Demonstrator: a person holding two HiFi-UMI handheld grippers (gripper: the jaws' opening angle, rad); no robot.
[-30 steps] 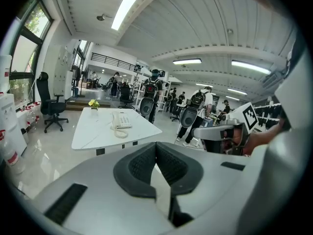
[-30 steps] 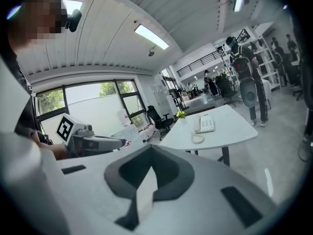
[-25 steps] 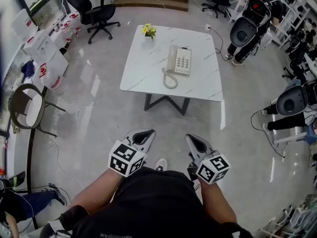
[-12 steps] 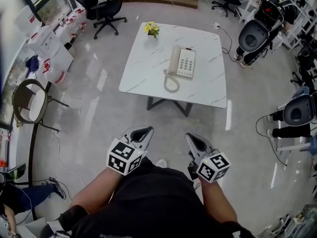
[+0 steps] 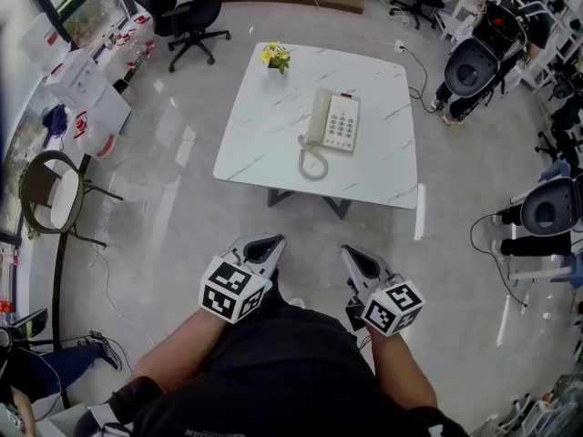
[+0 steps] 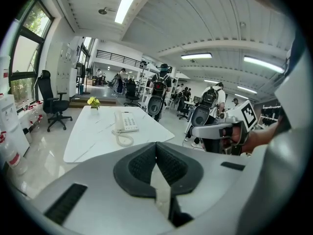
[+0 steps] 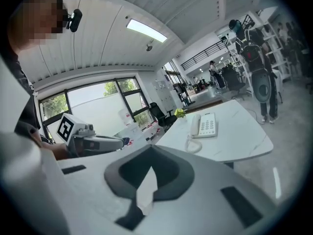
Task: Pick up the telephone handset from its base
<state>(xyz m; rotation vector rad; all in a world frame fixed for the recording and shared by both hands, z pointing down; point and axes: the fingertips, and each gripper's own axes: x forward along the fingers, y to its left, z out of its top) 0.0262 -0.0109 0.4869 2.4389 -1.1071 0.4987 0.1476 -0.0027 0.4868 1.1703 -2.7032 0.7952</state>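
A cream telephone (image 5: 333, 121) lies on the white marble table (image 5: 264, 135), its handset (image 5: 318, 116) resting along the left side of the base. A coiled cord (image 5: 312, 164) hangs off toward the near edge. The phone (image 6: 126, 122) also shows in the left gripper view and, as the phone (image 7: 207, 125), in the right gripper view. My left gripper (image 5: 263, 244) and right gripper (image 5: 358, 259) are held side by side close to the person's body, well short of the table. Both are shut and hold nothing, and both point toward the table.
Yellow flowers (image 5: 274, 55) stand at the table's far left corner. A black office chair (image 5: 187, 12) and white boxes (image 5: 77, 89) are at the left, with a round chair (image 5: 53, 194) nearer. Black machines (image 5: 474, 62) line the right side.
The table and telephone have come nearer and sit lower in the head view. Both grippers keep their pose in front of the body, still shut.
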